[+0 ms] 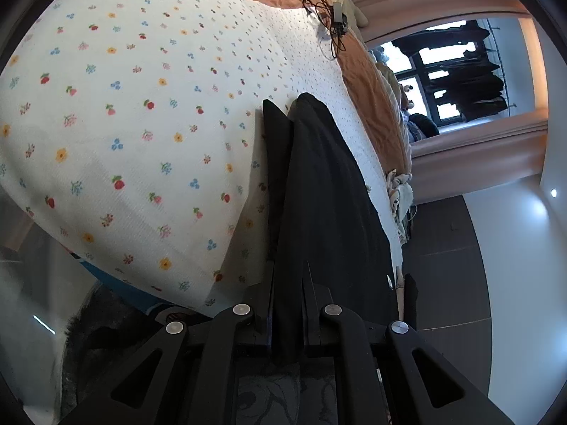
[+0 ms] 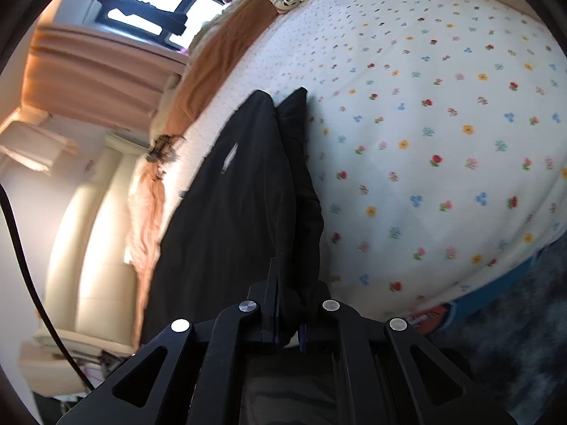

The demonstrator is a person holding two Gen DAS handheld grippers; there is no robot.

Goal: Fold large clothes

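Black garment [image 1: 319, 191], matte and soft, draped in long folds at frame centre over white flowered quilt [image 1: 141, 124]. Left tongs [image 1: 287, 304] and right tongs [image 2: 288, 304] each clamped narrow on its cloth.

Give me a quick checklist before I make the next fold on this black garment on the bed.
1. Left gripper shut on the black garment: ok.
2. Right gripper shut on the garment: ok; cloth is bunched between its jaws.
3. Garment stretched out over the floral sheet: ok.
4. Garment's far end flat, without wrinkles: cannot tell.
5. Cable and adapter on the orange blanket lie away from the garment: ok.
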